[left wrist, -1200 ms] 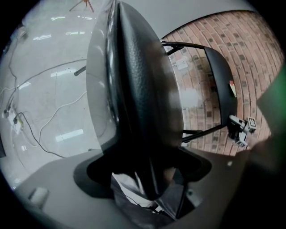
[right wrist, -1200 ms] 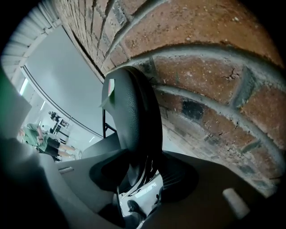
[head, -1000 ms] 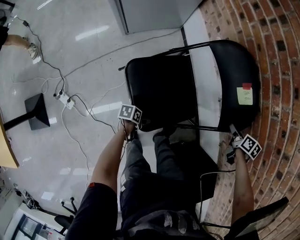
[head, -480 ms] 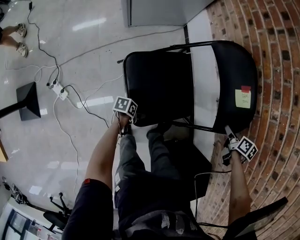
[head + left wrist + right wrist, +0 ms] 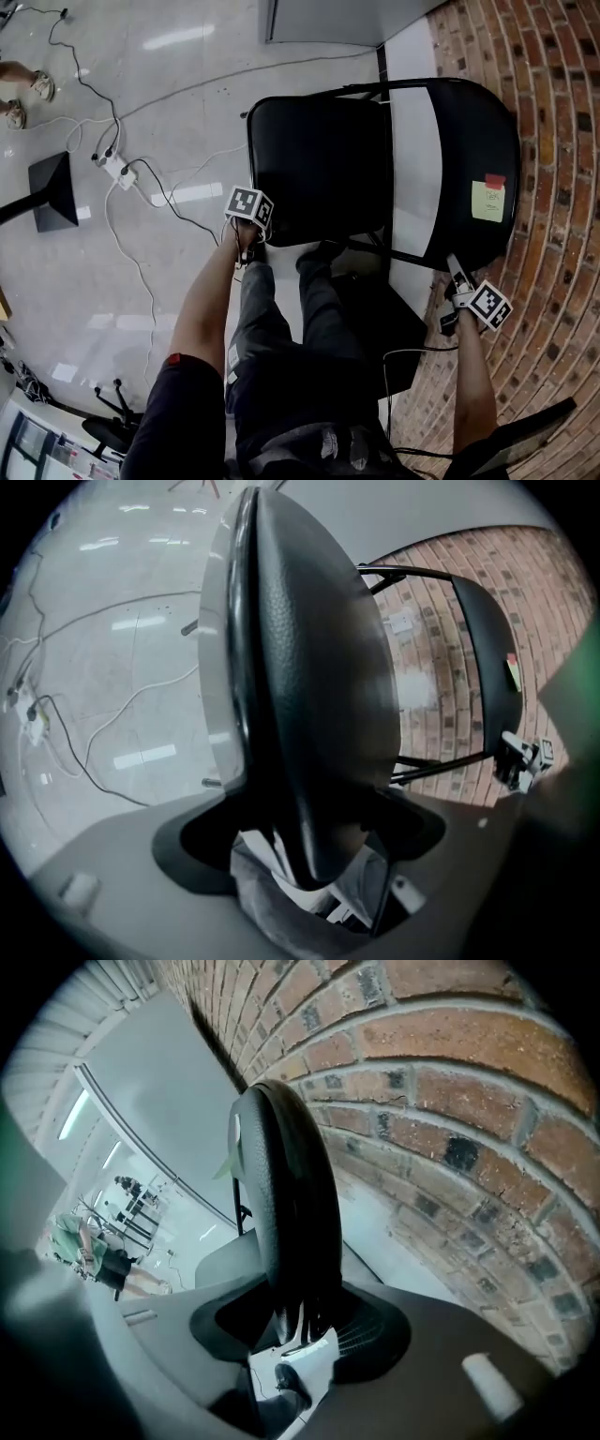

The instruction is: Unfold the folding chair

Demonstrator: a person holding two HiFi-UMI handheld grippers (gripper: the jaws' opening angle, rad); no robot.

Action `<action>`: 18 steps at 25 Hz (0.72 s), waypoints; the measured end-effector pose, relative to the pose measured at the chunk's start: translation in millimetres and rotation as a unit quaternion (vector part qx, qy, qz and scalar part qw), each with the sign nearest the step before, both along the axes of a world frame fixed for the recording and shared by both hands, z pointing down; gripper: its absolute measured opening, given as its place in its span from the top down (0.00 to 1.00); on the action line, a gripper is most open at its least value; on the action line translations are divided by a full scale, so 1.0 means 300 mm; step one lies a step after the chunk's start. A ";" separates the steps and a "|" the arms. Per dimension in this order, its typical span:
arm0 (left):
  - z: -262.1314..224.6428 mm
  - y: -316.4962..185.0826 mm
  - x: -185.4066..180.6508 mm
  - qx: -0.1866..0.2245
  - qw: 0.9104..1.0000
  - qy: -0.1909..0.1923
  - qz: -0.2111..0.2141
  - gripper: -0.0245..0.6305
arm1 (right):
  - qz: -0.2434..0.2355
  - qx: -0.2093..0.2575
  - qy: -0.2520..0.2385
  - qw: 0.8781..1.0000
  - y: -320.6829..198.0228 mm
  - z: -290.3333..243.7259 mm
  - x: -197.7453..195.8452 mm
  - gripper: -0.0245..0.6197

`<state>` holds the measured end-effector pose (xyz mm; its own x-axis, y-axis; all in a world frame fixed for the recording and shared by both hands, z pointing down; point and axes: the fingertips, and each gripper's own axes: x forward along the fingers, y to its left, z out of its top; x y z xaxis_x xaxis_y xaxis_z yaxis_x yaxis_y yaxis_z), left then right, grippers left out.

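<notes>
Left gripper clamps seat; right gripper, jaws just closing, pinches backrest; edges may slip as the 2 halves spread.

The folding chair stands just ahead of the person's legs, with its seat on the left and its backrest on the right, next to the brick wall. A paper note sits on the backrest. Left of the chair, a power strip and cables lie on the floor. A stand base lies further left.
</notes>
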<state>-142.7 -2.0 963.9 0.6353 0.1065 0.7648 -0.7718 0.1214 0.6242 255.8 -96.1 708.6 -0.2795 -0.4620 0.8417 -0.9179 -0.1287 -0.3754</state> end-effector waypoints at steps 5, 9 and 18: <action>0.034 0.010 -0.050 -0.003 1.000 0.002 0.000 0.29 | -0.025 0.008 0.006 1.000 0.013 -0.005 -0.080 0.70; 0.060 0.029 -0.083 -0.007 1.000 0.006 -0.005 0.29 | -0.031 -0.001 -0.002 1.000 0.034 -0.001 -0.133 0.70; 0.100 0.047 -0.126 -0.003 1.000 0.012 -0.012 0.30 | -0.038 -0.020 0.005 0.999 0.065 0.005 -0.201 0.70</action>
